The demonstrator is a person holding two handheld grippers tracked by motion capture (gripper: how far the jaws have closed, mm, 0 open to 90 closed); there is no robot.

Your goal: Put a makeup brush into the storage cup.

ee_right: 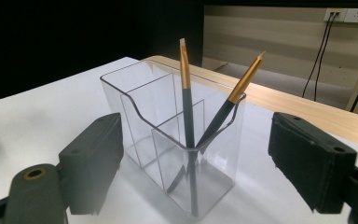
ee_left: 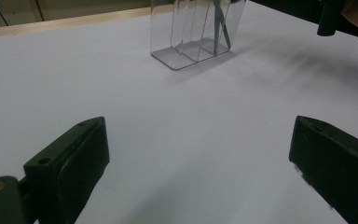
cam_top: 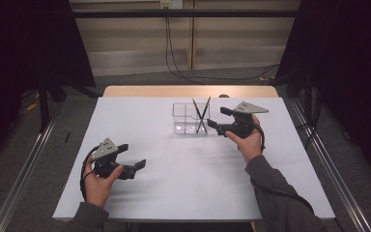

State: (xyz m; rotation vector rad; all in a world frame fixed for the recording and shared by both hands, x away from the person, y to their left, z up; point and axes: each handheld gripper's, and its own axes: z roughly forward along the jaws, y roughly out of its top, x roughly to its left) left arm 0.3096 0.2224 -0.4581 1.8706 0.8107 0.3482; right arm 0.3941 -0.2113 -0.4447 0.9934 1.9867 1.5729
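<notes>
A clear plastic organizer (cam_top: 186, 119) with several compartments stands at the far middle of the white table (cam_top: 174, 188). Two slim black sticks with gold tops (cam_top: 201, 112) lean crossed in its right end compartment. My right gripper (cam_top: 218, 119) hovers just right of the organizer, open, with nothing pressed between its pads. In the right gripper view the jaws stand wide around the near end of the organizer (ee_right: 158, 116), and the two sticks (ee_right: 187, 100) rise from it. My left gripper (cam_top: 132, 155) is open and empty near the front left, pointing toward the organizer (ee_left: 191, 35).
A wooden strip (cam_top: 188, 91) runs along the table's far edge. Metal rails (cam_top: 326, 159) flank the table on the floor, and cables (cam_top: 207, 77) trail behind it. Dark curtains hang at both sides. The right gripper's tip (ee_left: 328, 21) shows in the left gripper view.
</notes>
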